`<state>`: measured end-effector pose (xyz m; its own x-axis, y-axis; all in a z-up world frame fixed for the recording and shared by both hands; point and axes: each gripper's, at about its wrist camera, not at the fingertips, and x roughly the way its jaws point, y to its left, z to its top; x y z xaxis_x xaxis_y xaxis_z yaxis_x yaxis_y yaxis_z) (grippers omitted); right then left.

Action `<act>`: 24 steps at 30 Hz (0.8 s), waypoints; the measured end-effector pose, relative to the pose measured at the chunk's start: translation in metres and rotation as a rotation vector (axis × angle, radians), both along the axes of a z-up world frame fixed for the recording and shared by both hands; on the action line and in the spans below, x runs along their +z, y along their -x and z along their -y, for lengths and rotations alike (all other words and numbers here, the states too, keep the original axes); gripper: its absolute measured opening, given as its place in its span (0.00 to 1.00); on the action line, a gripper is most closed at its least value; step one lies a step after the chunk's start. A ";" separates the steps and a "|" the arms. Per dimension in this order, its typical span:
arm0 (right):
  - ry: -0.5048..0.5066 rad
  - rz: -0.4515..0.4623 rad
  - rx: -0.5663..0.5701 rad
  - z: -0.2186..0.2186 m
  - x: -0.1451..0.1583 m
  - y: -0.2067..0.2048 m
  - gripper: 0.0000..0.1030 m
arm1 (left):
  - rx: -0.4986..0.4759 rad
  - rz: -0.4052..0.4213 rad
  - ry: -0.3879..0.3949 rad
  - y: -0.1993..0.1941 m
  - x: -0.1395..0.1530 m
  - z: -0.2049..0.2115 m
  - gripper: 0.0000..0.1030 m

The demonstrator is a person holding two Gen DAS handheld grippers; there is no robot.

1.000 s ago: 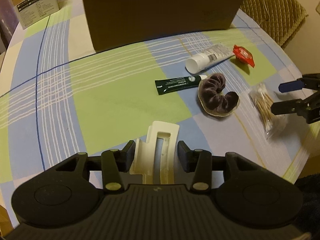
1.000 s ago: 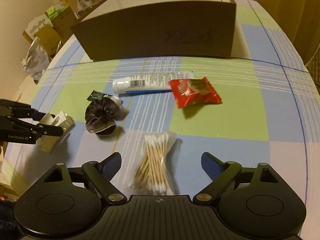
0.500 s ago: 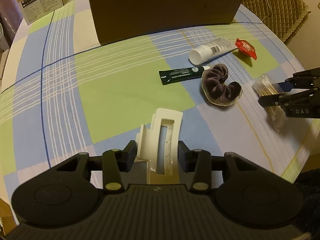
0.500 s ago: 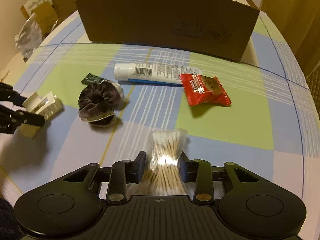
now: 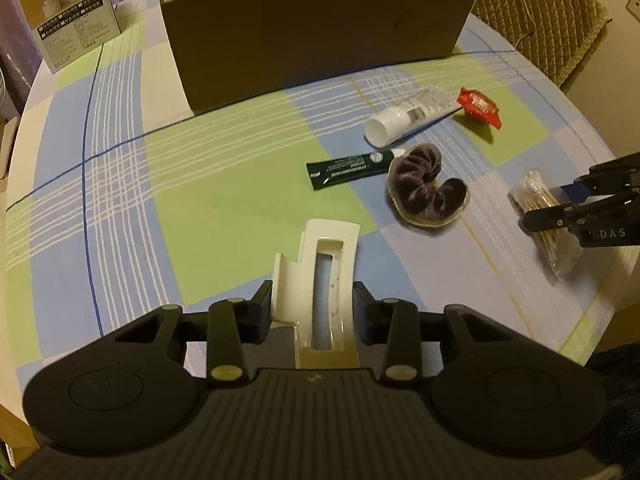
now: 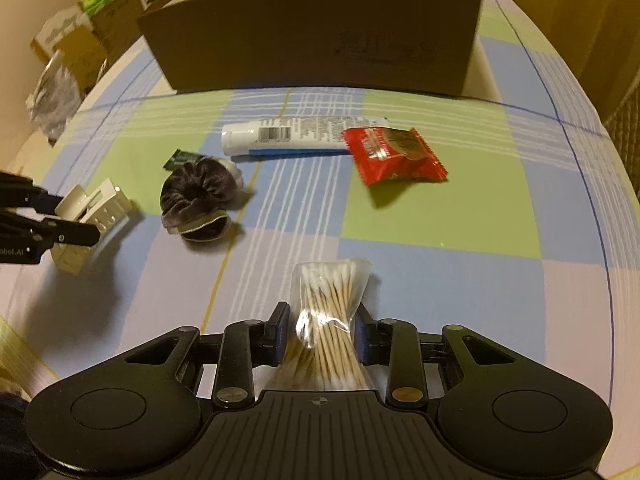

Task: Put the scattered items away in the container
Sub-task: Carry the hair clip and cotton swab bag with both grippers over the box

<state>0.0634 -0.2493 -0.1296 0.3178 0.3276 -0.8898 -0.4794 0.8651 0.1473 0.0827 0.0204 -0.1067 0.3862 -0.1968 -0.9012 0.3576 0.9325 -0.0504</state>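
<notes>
My left gripper [image 5: 313, 305] is shut on a white plastic clip [image 5: 320, 276], held just above the checked tablecloth; the same clip [image 6: 94, 208] shows at the left of the right wrist view. My right gripper [image 6: 320, 328] is shut on a clear bag of cotton swabs [image 6: 326, 308], seen also as the bag of swabs [image 5: 540, 204] at the right of the left wrist view. The brown cardboard box [image 5: 316, 28] stands at the far side. On the cloth lie a dark scrunchie [image 5: 426, 190], a green tube [image 5: 348, 168], a white tube [image 5: 412, 116] and a red packet [image 5: 480, 106].
A small printed carton [image 5: 72, 12] stands at the far left of the table. A quilted chair back [image 5: 540, 12] rises past the far right edge. Boxes and a crumpled bag [image 6: 56, 88] sit beyond the table's left edge. The table edge [image 5: 592, 320] curves close on the right.
The right gripper went from open around the swab bag to shut on it. Both grippers have risen and come nearer the box with their loads.
</notes>
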 end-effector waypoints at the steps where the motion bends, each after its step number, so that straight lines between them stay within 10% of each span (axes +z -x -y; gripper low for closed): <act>1: -0.009 -0.002 -0.010 0.003 0.002 -0.001 0.34 | -0.001 0.003 0.004 0.000 0.002 0.000 0.34; 24: -0.230 0.024 -0.144 0.054 0.068 -0.064 0.34 | 0.038 0.149 0.104 -0.032 0.068 -0.013 0.34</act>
